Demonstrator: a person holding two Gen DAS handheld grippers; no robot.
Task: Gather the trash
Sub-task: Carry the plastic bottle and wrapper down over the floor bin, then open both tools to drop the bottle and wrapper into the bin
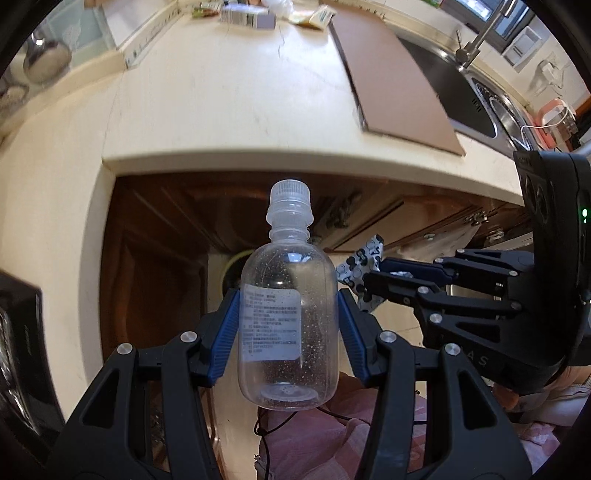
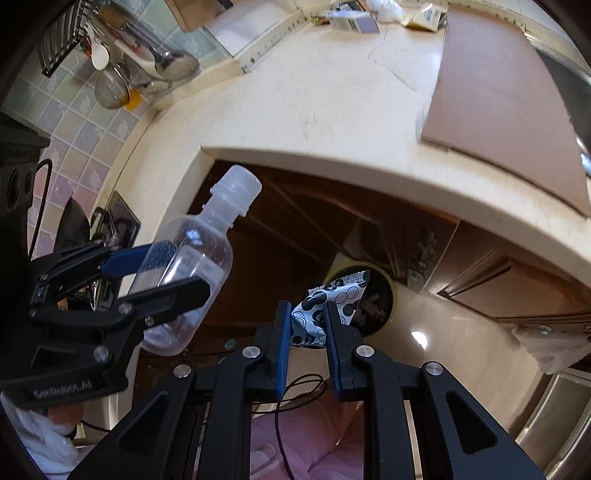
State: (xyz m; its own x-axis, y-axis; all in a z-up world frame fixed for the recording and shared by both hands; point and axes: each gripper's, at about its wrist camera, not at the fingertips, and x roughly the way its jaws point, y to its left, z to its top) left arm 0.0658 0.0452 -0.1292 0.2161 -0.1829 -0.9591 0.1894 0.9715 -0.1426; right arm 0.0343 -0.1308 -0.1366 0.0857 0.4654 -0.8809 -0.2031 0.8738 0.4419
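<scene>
Bottle [image 1: 288, 314], one, clear plastic with a white printed label and a pale screw cap, is sitting between the blue pads of my left gripper [image 1: 288, 295]; I am holding that gripper about half open, its two pads pressing the bottle's sides, so the bottle is standing cap-up and away from me, off the counter, over the dark cabinet opening below the counter edge. Wrapper [image 2: 325, 306], one, white with black circular print, is being pinched flat in my right gripper [image 2: 306, 314], whose two fingers I am keeping closed as far as they go, with the crumpled upper part of the wrapper sticking out past the fingertips. Both grippers are pointing steeply downward and hanging side by side, near each other but not touching; in the left wrist view the right gripper is reaching in from the right with the wrapper just beside the bottle's shoulder. Below the wrapper, one round dark-mouthed bin [image 2: 373, 295] with a yellowish rim is showing on the floor in front of the brown cabinet doors. One cream countertop [image 1: 240, 103] is carrying one brown cutting board [image 1: 391, 81] beside one steel sink [image 1: 461, 99] with one tap, and a few packets [image 1: 247, 14], too small to count surely, are lying at the far edge.
</scene>
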